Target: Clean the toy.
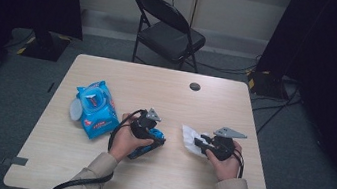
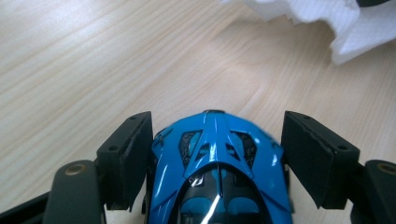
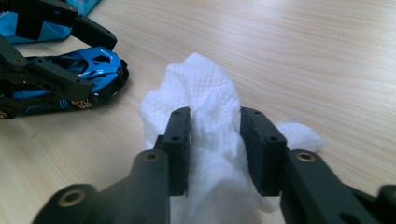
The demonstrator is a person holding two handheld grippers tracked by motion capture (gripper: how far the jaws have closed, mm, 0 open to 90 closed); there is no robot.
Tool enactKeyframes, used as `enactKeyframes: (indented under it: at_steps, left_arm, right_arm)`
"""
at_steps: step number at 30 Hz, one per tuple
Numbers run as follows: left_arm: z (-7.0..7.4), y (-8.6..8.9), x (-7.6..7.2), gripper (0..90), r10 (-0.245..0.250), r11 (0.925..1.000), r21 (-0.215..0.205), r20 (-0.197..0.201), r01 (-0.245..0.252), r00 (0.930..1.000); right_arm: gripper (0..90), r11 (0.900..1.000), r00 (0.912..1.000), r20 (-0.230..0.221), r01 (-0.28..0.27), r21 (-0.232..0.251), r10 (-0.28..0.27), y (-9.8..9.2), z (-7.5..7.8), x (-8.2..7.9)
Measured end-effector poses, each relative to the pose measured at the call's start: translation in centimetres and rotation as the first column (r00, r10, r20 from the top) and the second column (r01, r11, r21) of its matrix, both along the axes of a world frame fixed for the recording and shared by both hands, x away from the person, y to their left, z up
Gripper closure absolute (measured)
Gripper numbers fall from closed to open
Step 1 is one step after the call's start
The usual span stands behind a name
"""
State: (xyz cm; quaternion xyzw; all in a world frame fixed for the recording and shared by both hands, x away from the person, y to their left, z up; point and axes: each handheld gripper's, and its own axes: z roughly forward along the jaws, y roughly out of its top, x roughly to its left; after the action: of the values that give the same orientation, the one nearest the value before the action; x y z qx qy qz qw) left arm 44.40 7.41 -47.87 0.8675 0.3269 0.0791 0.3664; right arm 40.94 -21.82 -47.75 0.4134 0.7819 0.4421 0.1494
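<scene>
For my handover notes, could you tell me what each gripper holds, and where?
The left gripper clamps the blue toy car across its sides; the right gripper has the crumpled white wipe between its jaws, grip uncertain.

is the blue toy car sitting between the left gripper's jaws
Yes, in the left gripper view the blue toy car sits nose-forward between the two black jaws of the left gripper, over the wooden table.

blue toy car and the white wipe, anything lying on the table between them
Nothing: in the high view bare wood separates the blue toy car from the white wipe; the right gripper view shows the same empty strip of table.
</scene>
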Motion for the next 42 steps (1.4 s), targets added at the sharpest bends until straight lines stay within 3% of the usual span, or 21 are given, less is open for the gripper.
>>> enactKeyframes:
  at_steps: [3, 10, 16, 23, 42]
  left_arm:
    - [0.3, 0.4, 0.1, 29.6, -0.003, 0.9995, -0.03, 0.011, 0.004, 0.9999]
    - [0.5, 0.9, -0.2, 24.6, 0.008, 0.9995, -0.031, 0.004, -0.007, 1.0]
    - [1.3, 1.3, -0.5, 20.1, -0.013, 0.9998, -0.016, 0.001, 0.013, 0.9999]
    - [2.3, 2.3, -1.4, 17.9, -0.042, 0.9986, -0.032, -0.003, 0.042, 0.9991]
    - [3.2, 5.4, -2.7, 16.9, -0.031, 0.9975, -0.064, 0.003, 0.031, 0.9995]
  right_arm:
    - [56.6, 1.0, 1.0, 0.0, 0.01, 0.009, -0.01, -0.1, 0.0, 0.0]
    - [49.4, 1.0, 0.9998, -0.012, 0.015, 0.016, -0.015, -0.1, 0.2, 0.1]
    - [41.7, 1.0, 0.9998, -0.011, 0.019, 0.02, -0.019, 0.1, 0.3, 0.1]
    - [33.4, 1.0, 0.9998, -0.011, 0.015, -0.025, -0.015, 0.0, 0.6, 0.0]
    - [23.7, 1.0, 0.9999, -0.013, -0.007, -0.022, 0.006, -1.1, 1.4, -0.7]
